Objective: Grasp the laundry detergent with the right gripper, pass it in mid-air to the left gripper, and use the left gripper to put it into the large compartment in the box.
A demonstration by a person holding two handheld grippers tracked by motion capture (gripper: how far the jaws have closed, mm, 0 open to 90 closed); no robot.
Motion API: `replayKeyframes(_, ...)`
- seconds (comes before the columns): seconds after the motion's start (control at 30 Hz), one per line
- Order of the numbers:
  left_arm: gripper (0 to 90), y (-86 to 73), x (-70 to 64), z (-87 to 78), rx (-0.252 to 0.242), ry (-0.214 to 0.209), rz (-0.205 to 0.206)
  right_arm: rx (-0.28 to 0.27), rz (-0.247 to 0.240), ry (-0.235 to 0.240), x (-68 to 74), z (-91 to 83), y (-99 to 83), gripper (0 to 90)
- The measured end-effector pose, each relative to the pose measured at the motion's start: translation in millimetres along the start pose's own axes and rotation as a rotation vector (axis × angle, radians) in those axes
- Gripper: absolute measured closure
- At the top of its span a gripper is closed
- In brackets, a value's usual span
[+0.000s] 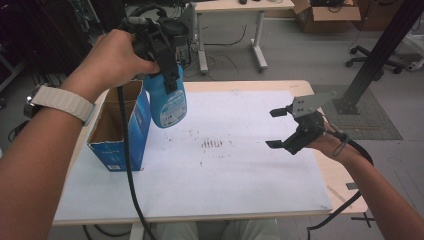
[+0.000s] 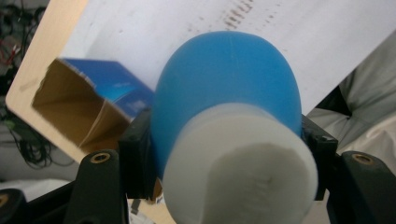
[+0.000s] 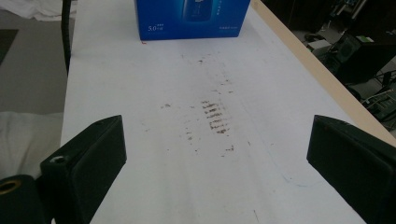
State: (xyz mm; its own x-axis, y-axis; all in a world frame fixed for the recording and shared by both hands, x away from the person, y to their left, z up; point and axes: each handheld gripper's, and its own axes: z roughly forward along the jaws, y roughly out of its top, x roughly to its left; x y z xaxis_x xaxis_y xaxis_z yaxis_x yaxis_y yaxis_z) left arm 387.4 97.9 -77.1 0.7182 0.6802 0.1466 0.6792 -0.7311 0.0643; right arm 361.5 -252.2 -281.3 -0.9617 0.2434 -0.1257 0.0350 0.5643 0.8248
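Blue bottle [image 1: 168, 102] is held in the air by the left gripper [image 1: 165, 60], jaws pinched on its neck just below the white cap [image 2: 238, 168], body hanging down beside the open box [image 1: 120, 127] and just right of its rim, clear of the white mat [image 1: 225, 170]. In the left gripper view the jaws are seen pressed against both sides of the bottle, box mouth visible beyond it. Right gripper [image 1: 286, 127] is held over the right part of the mat, jaws spread wide, nothing between them; the scuff marks [image 3: 212, 116] and the box front are seen ahead of it. Handling, as judged: plastic bottle, smooth and rounded, so likely slippery on the body; walls would probably give under a hard squeeze. Weight can't be told (fill level not visible), but some swing is to be expected if it is full. Neck under the cap is judged the best hold: narrow, stiff, and the shoulder acts as a stop against slipping through. Box is thin card with open flaps, so it should be expected to shift or tip if bumped; a steadying hold by the free gripper may be needed.
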Motion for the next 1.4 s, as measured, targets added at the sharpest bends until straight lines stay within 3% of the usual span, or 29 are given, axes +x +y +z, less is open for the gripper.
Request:
replayKeyframes(0.2,37.9,-11.5,17.5,-3.5,0.022,0.022,-0.088,0.004,-0.012,0.003,-2.8,-2.7,1.8,4.6)
replayKeyframes(0.33,37.9,-22.7,31.4,-7.1,0.026,0.025,-0.179,0.001,-0.015,0.008,-4.6,-2.8,2.2,4.7)
replayKeyframes(0.47,37.9,-31.2,42.2,-9.6,0.048,0.036,-0.230,0.005,-0.019,0.014,-6.2,0.0,1.8,4.7)
replayKeyframes(0.77,37.9,-49.3,65.5,-9.3,0.050,0.045,-0.354,0.007,-0.026,0.020,-8.5,2.2,3.0,5.1)
replayKeyframes(0.9,37.9,-55.3,75.9,-6.7,0.047,0.056,-0.439,0.006,-0.036,0.017,-8.6,2.1,3.5,5.7)
replayKeyframes(1.0,37.9,-58.2,81.0,-3.1,0.060,0.074,-0.462,0.007,-0.037,0.016,-8.8,2.3,3.5,6.2)
replayKeyframes(1.4,37.9,-70.0,98.7,13.9,0.056,0.073,-0.533,0.017,-0.039,0.020,-11.2,7.4,4.1,6.1)
